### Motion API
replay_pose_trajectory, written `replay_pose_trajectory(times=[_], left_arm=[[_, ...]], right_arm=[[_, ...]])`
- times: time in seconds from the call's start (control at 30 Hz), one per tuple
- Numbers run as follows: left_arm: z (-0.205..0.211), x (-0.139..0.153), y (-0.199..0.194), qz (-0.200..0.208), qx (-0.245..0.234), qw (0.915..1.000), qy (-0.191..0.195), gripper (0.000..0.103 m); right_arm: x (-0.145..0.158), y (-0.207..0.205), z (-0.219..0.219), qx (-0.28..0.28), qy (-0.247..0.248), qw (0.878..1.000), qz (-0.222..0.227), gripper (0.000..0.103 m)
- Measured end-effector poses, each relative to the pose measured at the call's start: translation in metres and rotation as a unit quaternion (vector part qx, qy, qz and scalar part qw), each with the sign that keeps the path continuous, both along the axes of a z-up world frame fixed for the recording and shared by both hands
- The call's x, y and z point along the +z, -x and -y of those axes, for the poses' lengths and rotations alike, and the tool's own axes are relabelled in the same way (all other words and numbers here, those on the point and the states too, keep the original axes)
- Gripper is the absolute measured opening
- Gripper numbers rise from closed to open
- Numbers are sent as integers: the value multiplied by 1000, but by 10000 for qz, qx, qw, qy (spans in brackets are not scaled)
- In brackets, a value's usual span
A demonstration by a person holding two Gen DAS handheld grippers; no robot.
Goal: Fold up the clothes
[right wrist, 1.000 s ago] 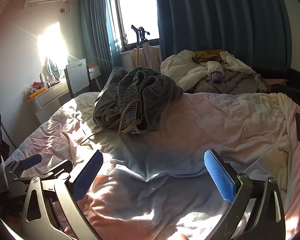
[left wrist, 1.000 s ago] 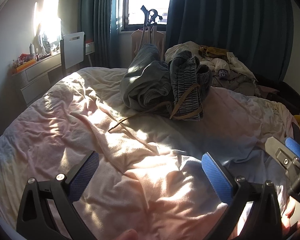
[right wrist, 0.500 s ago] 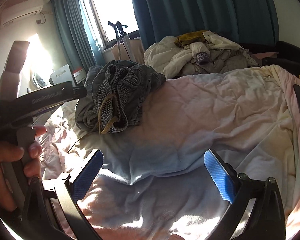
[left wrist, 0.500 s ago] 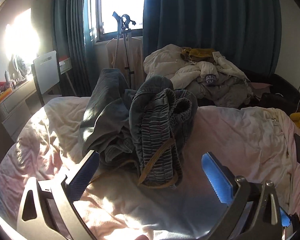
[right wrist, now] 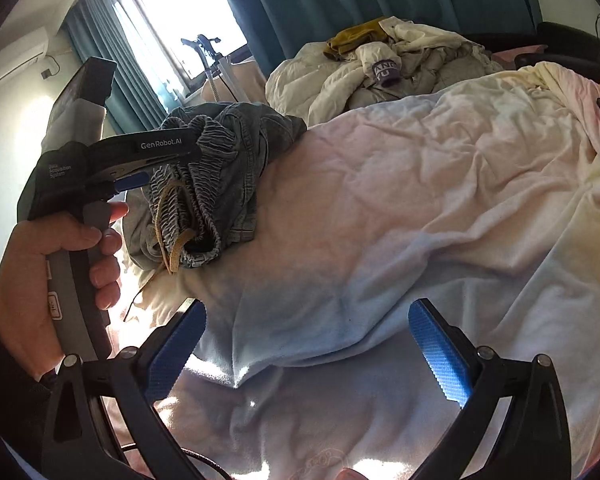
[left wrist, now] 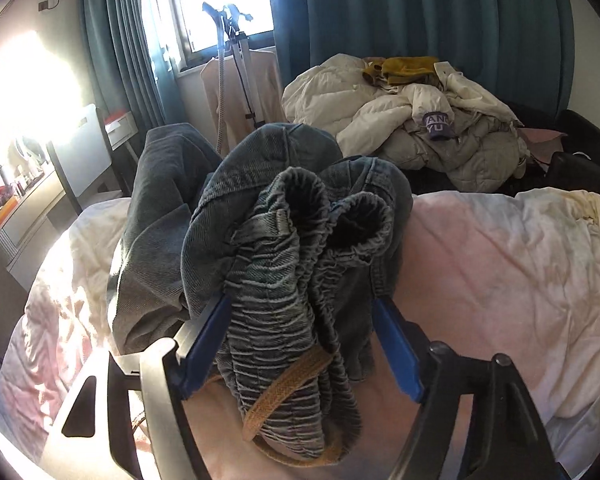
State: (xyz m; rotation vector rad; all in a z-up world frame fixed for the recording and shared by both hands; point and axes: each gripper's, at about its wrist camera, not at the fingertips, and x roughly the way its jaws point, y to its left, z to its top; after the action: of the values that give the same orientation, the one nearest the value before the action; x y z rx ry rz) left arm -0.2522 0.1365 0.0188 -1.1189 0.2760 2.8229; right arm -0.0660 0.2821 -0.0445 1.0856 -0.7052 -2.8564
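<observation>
Left claw [left wrist: 300,344] closing around bunched waistband of denim trousers [left wrist: 284,264], frame centre; both layers best caught, drawstring [left wrist: 284,388] avoided; right claw [right wrist: 306,344] wide open, empty, over bed [right wrist: 420,200].

Bunched trousers [left wrist: 284,248] on the bed [left wrist: 500,280] between the left gripper's [left wrist: 300,344] closing jaws, clothes heap [left wrist: 420,128] behind, desk [left wrist: 24,208] at left, right gripper [right wrist: 306,344] nearer over the quilt
</observation>
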Motion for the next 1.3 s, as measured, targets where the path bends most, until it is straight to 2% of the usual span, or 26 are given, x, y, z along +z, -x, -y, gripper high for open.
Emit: replay_pose_trajectory(times=[0.1, 0.13, 0.2, 0.3, 0.33, 0.5, 0.67, 0.83, 0.97, 1.23, 1.3], left_arm=[[0, -3, 4, 1, 140, 9999, 46, 52], [0, -3, 4, -9, 187, 9998, 72, 38], [5, 0, 1, 18, 181, 9998, -34, 32], [13, 9, -8, -62, 173, 9998, -99, 11], [17, 14, -14, -111, 186, 9997, -116, 9], [37, 40, -46, -406, 171, 9987, -259, 6], [58, 53, -80, -422, 119, 9984, -351, 4], [80, 65, -117, -655, 215, 9955, -647, 4], [108, 71, -146, -793, 357, 9918, -935, 4], [175, 30, -169, -338, 671, 9879, -1354, 4], [185, 17, -168, -225, 694, 9856, -1526, 4]], right_arm=[[-2, 0, -3, -52, 89, 9999, -23, 103], [-2, 1, -3, -54, 86, 9999, -39, 103], [-2, 1, -2, -36, 61, 10000, -56, 103], [0, 1, 2, 10, -36, 10000, -90, 103], [1, 0, 2, 15, -59, 9999, -117, 103], [9, -5, 5, 21, -191, 9995, -269, 103], [23, -14, 12, 115, -242, 9986, -463, 103], [36, -24, 22, 279, -423, 9962, -705, 103], [44, -30, 24, 393, -369, 9950, -841, 103], [43, -30, 34, 560, -477, 9953, -634, 102], [37, -24, 35, 613, -438, 9962, -434, 96]])
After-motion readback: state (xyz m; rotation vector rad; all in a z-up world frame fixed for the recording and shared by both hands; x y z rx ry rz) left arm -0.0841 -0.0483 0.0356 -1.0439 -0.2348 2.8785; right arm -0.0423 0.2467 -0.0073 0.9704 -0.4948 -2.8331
